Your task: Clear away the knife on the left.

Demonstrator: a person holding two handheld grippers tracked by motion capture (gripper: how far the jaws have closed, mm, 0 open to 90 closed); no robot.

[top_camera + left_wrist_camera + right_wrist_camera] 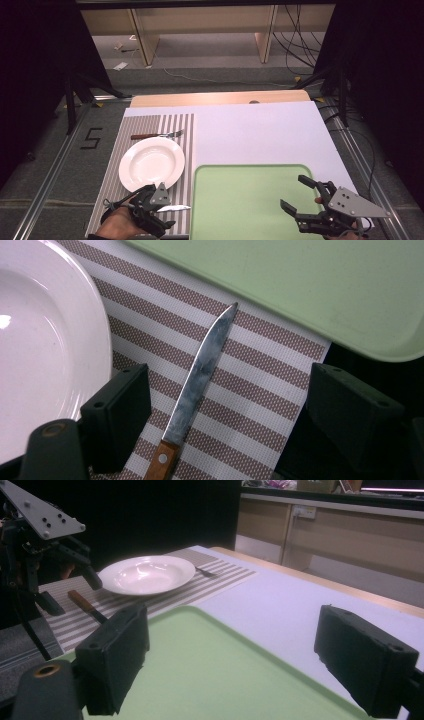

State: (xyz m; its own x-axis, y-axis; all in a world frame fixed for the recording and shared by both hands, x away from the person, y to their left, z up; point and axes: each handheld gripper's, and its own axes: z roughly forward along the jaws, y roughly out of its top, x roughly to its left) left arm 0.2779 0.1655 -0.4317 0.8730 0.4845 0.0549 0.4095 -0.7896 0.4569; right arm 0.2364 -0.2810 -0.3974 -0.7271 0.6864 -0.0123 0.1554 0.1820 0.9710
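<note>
Left gripper [220, 405] released, jaws straddling the knife [200, 375] beside the plate [45, 340]; right gripper [250, 665] released; judged next: clench on the handle.

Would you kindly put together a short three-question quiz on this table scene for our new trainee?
1. True or false: the knife lies flat on the striped placemat, between the open jaws of the left gripper.
2. Multiple choice: where does the fork lie? A) on the green tray; B) on the placemat beyond the white plate; C) on the plate.
3. Fill in: the right gripper hovers over the green ____ with its jaws open.

Key: 1 true, its tip points toward the tray; 2 B; 3 tray.
</note>
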